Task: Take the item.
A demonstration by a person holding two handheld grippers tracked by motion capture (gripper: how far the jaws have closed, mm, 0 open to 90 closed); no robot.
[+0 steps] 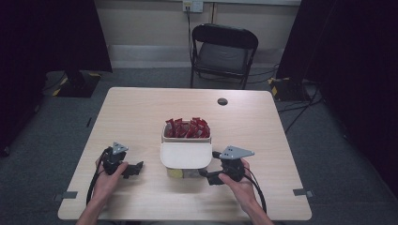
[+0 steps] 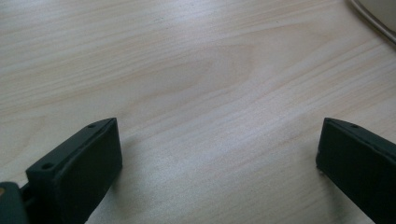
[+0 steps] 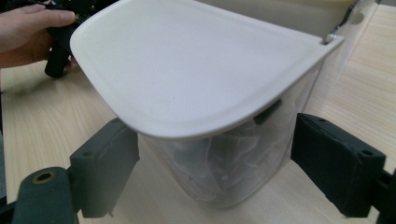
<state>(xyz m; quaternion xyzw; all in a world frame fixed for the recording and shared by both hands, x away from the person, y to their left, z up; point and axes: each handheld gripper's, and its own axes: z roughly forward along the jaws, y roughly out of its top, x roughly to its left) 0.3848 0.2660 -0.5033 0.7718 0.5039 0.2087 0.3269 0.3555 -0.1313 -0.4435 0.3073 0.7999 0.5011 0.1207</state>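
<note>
1. Pale wood table [image 1: 141, 117] sits on grey carpet, with one black folding chair [image 1: 224, 52] behind its far edge and dark curtains at both sides of the room.
2. I count two claws, one in each of my hands, and one white container [image 1: 186, 157] standing between them near the table's middle.
3. My left claw [image 1: 133, 169] rests low on the table, left of the container and apart from it. Its jaws are spread wide with bare wood between them, grasping nothing.
4. My right claw [image 1: 210, 177] lies just right of the container's near end. Its jaws are released, spread wide, one either side of the clear lower wall [image 3: 224, 172]; whether they touch it I cannot tell.
5. On the near part of the container a white lid [image 3: 196, 65] lies flat. In the open far part stand red packets [image 1: 187, 128], bunched too tightly to count.
6. Through the clear wall something pale and crumpled shows, too blurred to name.
7. Open wood runs from the container to the left, right and far edges; one small dark round hole [image 1: 222, 101] sits near the far edge.
</note>
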